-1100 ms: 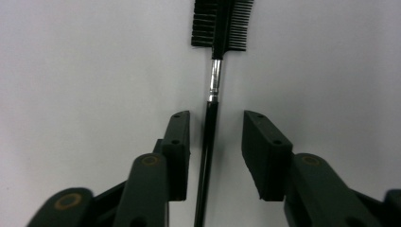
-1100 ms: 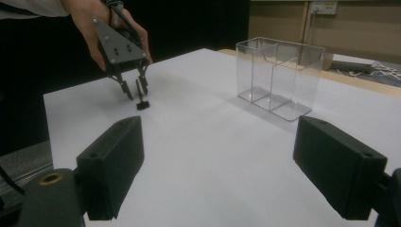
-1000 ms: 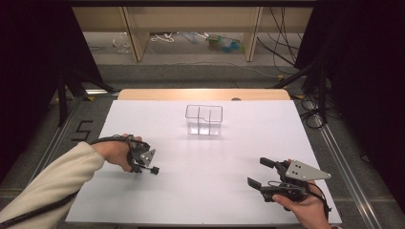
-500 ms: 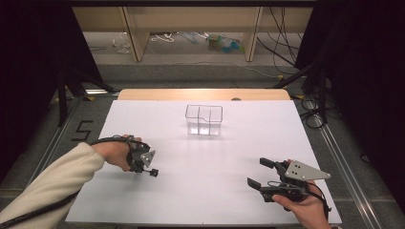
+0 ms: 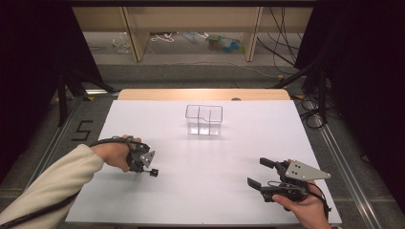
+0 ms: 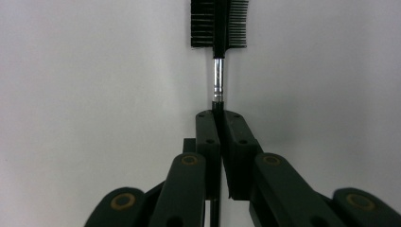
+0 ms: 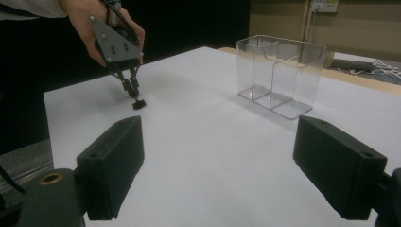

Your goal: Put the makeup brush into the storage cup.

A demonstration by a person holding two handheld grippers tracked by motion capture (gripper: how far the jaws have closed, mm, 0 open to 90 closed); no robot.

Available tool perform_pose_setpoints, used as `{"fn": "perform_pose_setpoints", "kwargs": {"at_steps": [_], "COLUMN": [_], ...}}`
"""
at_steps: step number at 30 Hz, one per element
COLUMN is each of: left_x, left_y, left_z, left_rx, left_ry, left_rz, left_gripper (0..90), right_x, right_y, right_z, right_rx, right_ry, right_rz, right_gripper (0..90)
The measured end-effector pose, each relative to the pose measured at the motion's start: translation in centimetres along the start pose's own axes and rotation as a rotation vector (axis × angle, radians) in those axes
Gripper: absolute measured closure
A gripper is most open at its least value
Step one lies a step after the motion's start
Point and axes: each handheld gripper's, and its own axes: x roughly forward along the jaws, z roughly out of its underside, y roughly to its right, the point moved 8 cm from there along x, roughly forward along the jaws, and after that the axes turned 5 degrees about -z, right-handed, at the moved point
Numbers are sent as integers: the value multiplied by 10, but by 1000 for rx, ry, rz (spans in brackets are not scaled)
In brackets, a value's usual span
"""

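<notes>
**Brush clamped in the left hand-held gripper**

The left hand-held gripper (image 5: 147,167) has just been closing and now pinches the thin handle of a small brush (image 6: 218,71), whose bristled head (a comb on one side) sticks out past the jaws at 12 o'clock in the left gripper view. It sits at 8 o'clock on the white tabletop (image 5: 215,157). The right hand-held gripper (image 5: 261,172), at 4 o'clock, stands wide open and empty. A clear box (image 5: 204,119) stands at 12 o'clock.
</notes>
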Motion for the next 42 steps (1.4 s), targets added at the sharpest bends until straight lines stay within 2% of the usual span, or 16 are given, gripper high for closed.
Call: {"fn": "perform_pose_setpoints", "kwargs": {"at_steps": [4, 6, 8, 9, 11, 12, 13, 14, 15, 16, 17, 18, 21, 22, 25, 42], "left_x": [-4, -7, -10, -10, -14, -17, -18, -18, -22, -25, -26, -29, -35, -36, -39, -54], "left_y": [-3, -3, -3, -1, -2, -4, -2, -2, -3, -6, -5, -7, -8, -7, -7, -6], "left_z": [1, -1, -2, -4, -5, -4, -6, -6, -7, -6, -8, -7, -11, -12, -14, -16], "left_rx": [25, 9, 7, -30, -41, -22, -60, -60, -69, -40, -69, -38, -48, -61, -73, -111], "left_ry": [-8, 9, 17, 45, 57, 44, 70, 70, 82, 67, 93, 72, 105, 119, 139, 207], "left_rz": [-14, -25, -31, -32, -45, -54, -52, -52, -64, -76, -78, -86, -105, -106, -113, -164], "left_gripper": [859, 860, 860, 859, 860, 860, 860, 860, 860, 860, 860, 860, 860, 860, 860, 861], "right_x": [0, -1, -1, -1, -1, -1, -1, -1, 0, 0, -1, -1, -1, 0, -1, -1], "right_y": [3, 1, 1, 1, 1, 1, 1, 0, 2, 1, 3, 1, 1, 3, 0, 1], "right_z": [-1, 1, 1, 1, 1, 1, 1, 1, -1, 0, -1, 0, 0, -1, 1, 1], "right_rx": [-29, 2, -1, -2, -2, 0, 1, 2, -28, -7, -24, -3, -3, -34, 6, -1], "right_ry": [4, -15, -12, -13, -13, -11, -12, -14, 9, 6, 2, -8, -8, 6, -10, -13], "right_rz": [17, 12, 12, 13, 13, 14, 15, 4, 10, 2, 18, 12, 13, 18, 6, 14], "right_gripper": [182, 183, 183, 182, 183, 183, 183, 183, 182, 183, 183, 183, 183, 183, 183, 183]}}
